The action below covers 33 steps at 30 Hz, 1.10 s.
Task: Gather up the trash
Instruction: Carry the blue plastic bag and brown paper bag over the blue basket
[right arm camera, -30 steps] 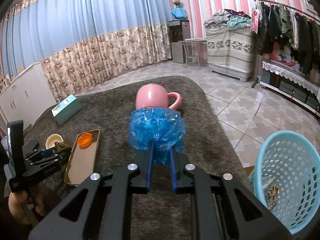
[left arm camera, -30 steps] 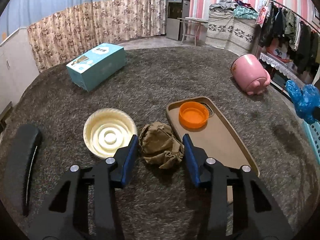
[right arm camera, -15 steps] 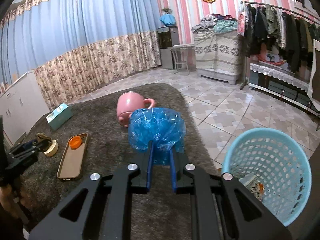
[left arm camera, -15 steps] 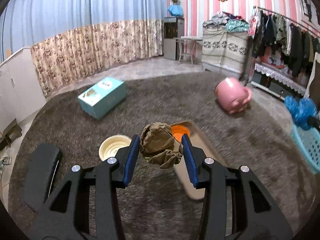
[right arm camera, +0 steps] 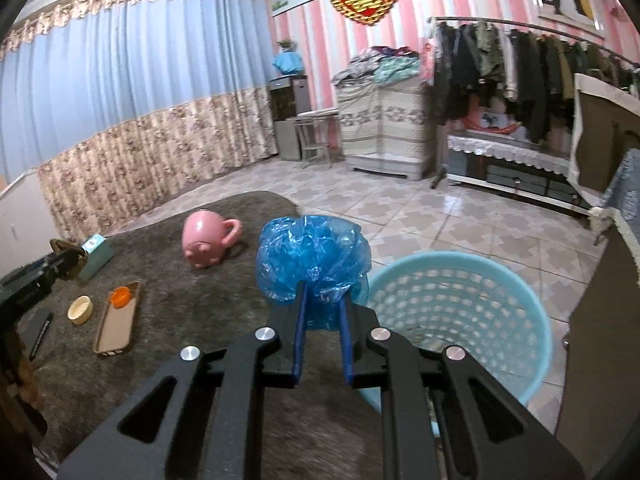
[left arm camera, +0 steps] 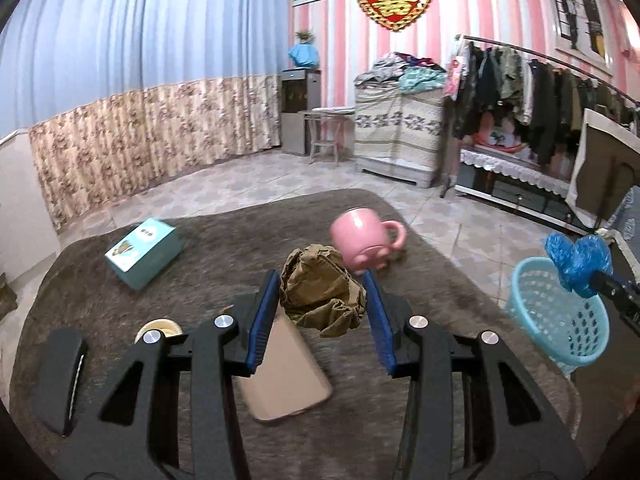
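My left gripper (left arm camera: 322,288) is shut on a crumpled brown paper wad (left arm camera: 320,290) and holds it up above the grey carpeted table. My right gripper (right arm camera: 322,304) is shut on a crumpled blue plastic bag (right arm camera: 312,256), held beside the near-left rim of the light blue trash basket (right arm camera: 460,312). In the left wrist view the basket (left arm camera: 560,320) stands at the right, with the blue bag (left arm camera: 578,260) just above its rim. In the right wrist view the left gripper with the brown wad (right arm camera: 66,256) shows at far left.
A pink mug (left arm camera: 362,240) lies on its side on the table. A teal box (left arm camera: 142,252), a cream bowl (right arm camera: 80,309), a brown tray (right arm camera: 116,320) with an orange lid (right arm camera: 121,295) and a black object (left arm camera: 60,376) also lie there. Tiled floor lies beyond.
My left gripper closed on the brown paper wad and lifted it off the table, turning right. My right gripper carried the blue bag right, next to the basket.
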Tool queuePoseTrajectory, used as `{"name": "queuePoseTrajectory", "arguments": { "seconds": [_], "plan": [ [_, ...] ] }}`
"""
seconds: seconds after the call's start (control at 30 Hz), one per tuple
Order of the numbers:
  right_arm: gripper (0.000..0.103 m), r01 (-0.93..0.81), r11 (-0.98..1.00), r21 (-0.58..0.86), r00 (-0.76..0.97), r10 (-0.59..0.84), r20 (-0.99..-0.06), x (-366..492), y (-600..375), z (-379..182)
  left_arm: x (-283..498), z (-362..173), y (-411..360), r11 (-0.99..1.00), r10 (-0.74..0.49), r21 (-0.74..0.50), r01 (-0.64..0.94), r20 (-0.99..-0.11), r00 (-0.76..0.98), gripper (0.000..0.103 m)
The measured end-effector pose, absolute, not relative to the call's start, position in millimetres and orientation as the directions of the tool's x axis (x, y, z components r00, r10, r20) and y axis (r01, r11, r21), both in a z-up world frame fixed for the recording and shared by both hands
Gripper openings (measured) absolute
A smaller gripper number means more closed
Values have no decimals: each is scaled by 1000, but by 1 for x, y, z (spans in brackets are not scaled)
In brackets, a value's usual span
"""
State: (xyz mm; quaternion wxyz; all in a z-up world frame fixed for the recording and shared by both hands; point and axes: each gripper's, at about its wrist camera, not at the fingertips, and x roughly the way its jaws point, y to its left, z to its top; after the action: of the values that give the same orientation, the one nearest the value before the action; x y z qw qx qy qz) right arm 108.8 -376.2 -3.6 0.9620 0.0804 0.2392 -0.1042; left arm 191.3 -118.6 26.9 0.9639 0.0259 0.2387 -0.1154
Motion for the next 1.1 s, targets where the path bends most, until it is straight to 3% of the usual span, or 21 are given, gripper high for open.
{"name": "queuePoseTrajectory", "arguments": {
  "seconds": [0.2, 1.1],
  "plan": [
    [15, 301, 950, 87, 856, -228, -464, 95, -402, -5, 184, 26, -143, 962, -241, 2, 273, -464, 853, 42],
    [15, 376, 921, 106, 823, -280, -494, 103, -456, -21, 194, 11, -227, 916, -352, 7, 400, -463, 813, 42]
  ]
}}
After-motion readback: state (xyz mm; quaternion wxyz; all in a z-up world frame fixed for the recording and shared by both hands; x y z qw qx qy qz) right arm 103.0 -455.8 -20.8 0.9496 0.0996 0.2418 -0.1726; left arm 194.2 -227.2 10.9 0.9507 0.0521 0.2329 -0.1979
